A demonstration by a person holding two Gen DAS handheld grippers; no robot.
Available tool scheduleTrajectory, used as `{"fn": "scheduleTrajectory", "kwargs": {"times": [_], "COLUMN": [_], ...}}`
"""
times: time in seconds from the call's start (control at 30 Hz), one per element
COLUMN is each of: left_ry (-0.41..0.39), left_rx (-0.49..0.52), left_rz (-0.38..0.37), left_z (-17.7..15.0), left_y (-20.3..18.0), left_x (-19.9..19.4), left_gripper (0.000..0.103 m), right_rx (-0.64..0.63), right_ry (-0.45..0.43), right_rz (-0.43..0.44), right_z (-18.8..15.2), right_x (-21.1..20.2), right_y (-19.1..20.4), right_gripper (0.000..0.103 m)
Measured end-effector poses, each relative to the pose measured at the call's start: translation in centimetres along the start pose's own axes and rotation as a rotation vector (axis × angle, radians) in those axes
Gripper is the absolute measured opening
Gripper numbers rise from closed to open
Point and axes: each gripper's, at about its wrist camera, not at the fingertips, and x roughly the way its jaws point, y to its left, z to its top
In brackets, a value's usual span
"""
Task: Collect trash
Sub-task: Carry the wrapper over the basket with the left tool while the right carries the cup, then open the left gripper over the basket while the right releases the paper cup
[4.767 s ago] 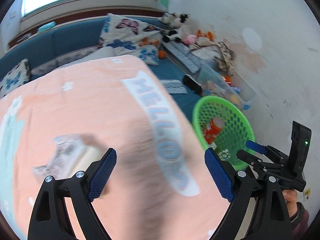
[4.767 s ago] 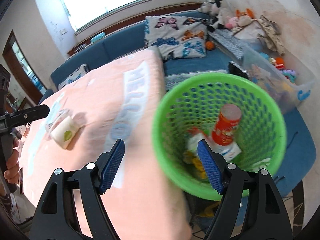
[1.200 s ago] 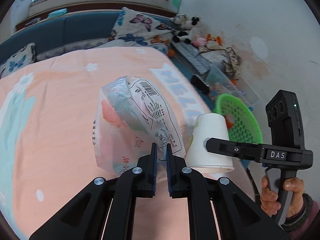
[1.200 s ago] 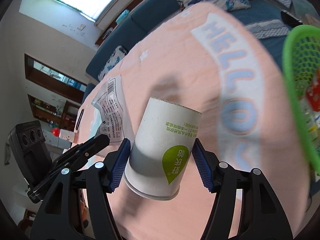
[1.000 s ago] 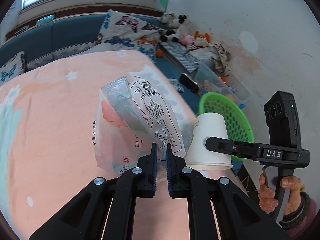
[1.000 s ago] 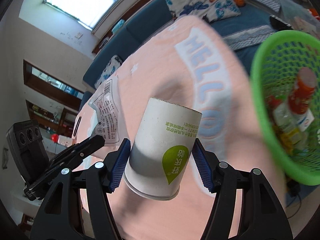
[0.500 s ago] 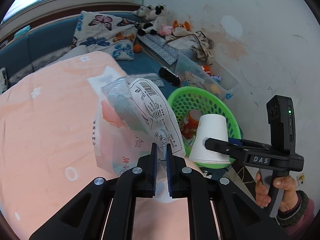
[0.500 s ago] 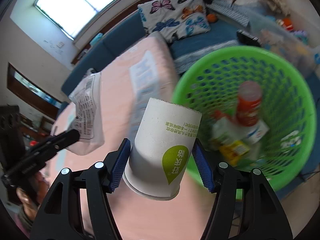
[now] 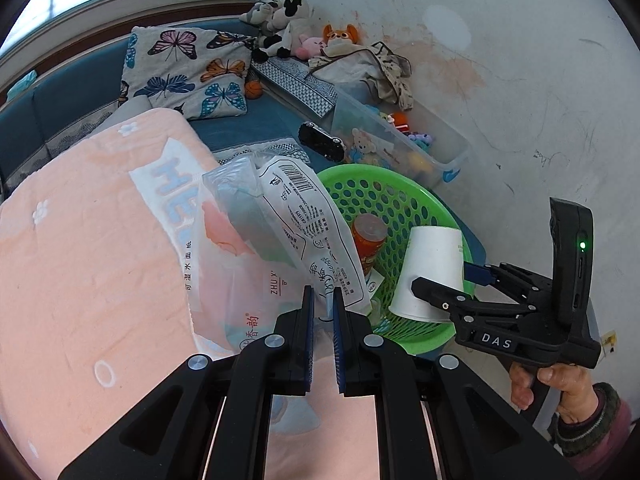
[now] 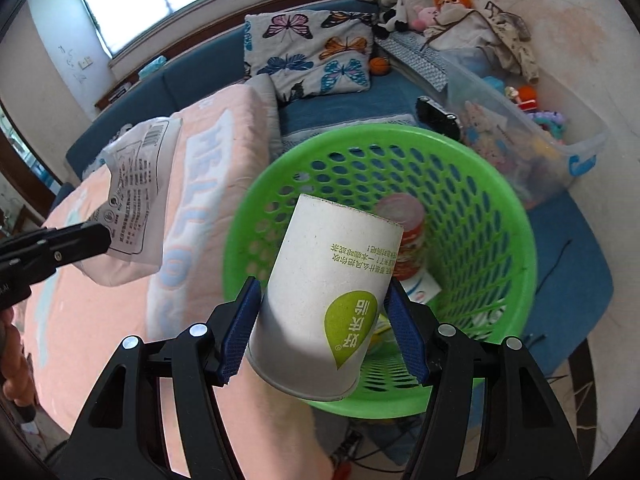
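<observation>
Carrying both last visible pieces of trash toward the green basket (image 10: pixel 516 216), so task looks near its end, though neither piece has been let go. Basket, centre-right of the right wrist view, already holds a red can (image 10: pixel 404 216) plus some wrappers at the bottom. Right gripper (image 10: pixel 322 332): fingers abt cup-width apart, clamped on the white paper cup (image 10: pixel 332 296), which is tilted and hangs over the basket's near rim w/ its open end toward the camera. Left gripper (image 9: pixel 321 332): fingers nearly closed, only a narrow slit, pinching the lower edge of the clear plastic wrapper (image 9: pixel 280 240), which stands up in centre frame, overlapping the edge of the pink bed cover (image 9: pixel 80 260) and the basket's left rim; can't tell if it's over the basket opening. Left to do, by my read: release cup, bring wrapper over the opening, release. Bed cover shows no other trash in frame, but much of it is hidden behind wrapper & gripper.
</observation>
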Motion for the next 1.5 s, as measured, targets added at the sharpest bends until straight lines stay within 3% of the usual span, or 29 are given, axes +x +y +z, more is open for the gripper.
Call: {"fn": "scheduleTrajectory", "kwargs": {"times": [0.3, 1.5], "left_ry": [0.024, 0.119], "left_rx": [0.031, 0.058], "left_rz": [0.0, 0.007], "left_z": [0.8, 1.4], "left_y": [-2.1, -5.4], "left_x": [1.9, 7.7], "left_gripper": [0.008, 0.01], "right_rx": [0.0, 0.03], "right_ry": [-0.002, -0.022], "right_rz": [-0.06, -0.083], "right_z": [-0.5, -1.1], "right_x": [0.2, -0.4], "right_y": [-2.4, -5.5], "right_gripper": [0.064, 0.071]}}
